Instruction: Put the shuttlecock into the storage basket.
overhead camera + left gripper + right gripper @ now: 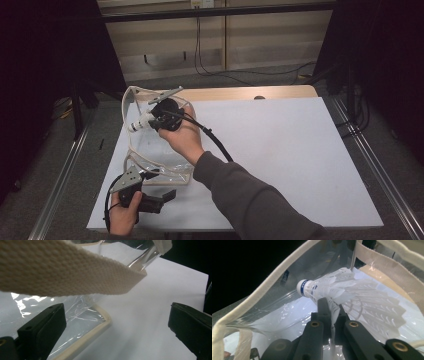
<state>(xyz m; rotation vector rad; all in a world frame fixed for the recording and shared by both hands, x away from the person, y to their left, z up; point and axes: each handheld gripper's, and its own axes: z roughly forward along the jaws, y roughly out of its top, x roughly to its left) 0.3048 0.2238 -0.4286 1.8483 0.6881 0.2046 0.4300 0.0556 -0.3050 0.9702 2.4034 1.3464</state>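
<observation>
The right gripper (331, 312) is clenched on a shuttlecock's (352, 295) feathers at frame centre, inside the clear bag (262, 312); the left gripper (117, 327) gapes, released.

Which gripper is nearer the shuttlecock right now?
Right. The right gripper is shut on the shuttlecock, holding it at the clear bag's mouth. The left gripper is open, low by the bag's near edge, well away from the shuttlecock.

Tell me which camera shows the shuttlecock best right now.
The right gripper view: the shuttlecock sits close up, feathers pinched in the right gripper, inside the clear bag. The high view shows it small.
</observation>
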